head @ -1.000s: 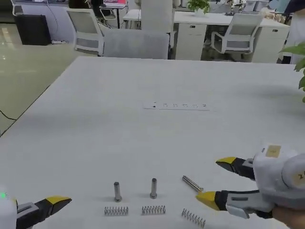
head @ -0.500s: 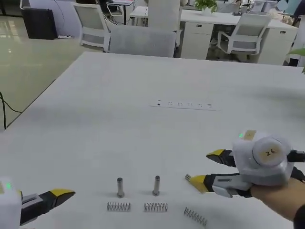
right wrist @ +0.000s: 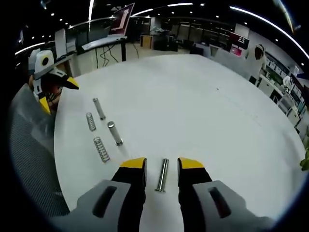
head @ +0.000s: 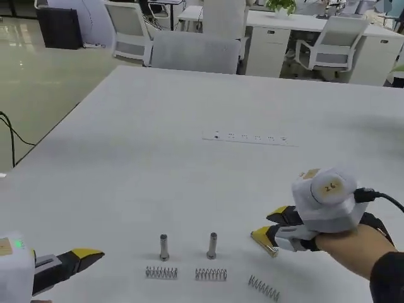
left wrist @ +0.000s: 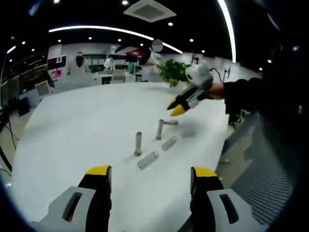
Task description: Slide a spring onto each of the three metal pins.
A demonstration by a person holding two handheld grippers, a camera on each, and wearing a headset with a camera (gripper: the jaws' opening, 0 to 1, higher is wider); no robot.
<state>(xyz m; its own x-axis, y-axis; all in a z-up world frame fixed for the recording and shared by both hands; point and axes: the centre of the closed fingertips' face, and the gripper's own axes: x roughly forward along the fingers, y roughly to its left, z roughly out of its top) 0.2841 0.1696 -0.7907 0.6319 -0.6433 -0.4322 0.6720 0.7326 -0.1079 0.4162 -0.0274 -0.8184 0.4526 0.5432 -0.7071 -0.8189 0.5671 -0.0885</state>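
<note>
The left gripper [left wrist: 150,171] hovers at the near edge of the white table [head: 126,164], its jaws apart and holding nothing; next lie three springs [head: 161,272] in a row, none on a pin; just behind them two pins [head: 164,247] stand upright; the third pin [right wrist: 162,175] lies flat between the parted jaws of the right gripper [right wrist: 162,164], not clamped; farther is a socket strip [head: 249,138].

Silver pins [head: 212,245], white table [head: 189,158]
</note>
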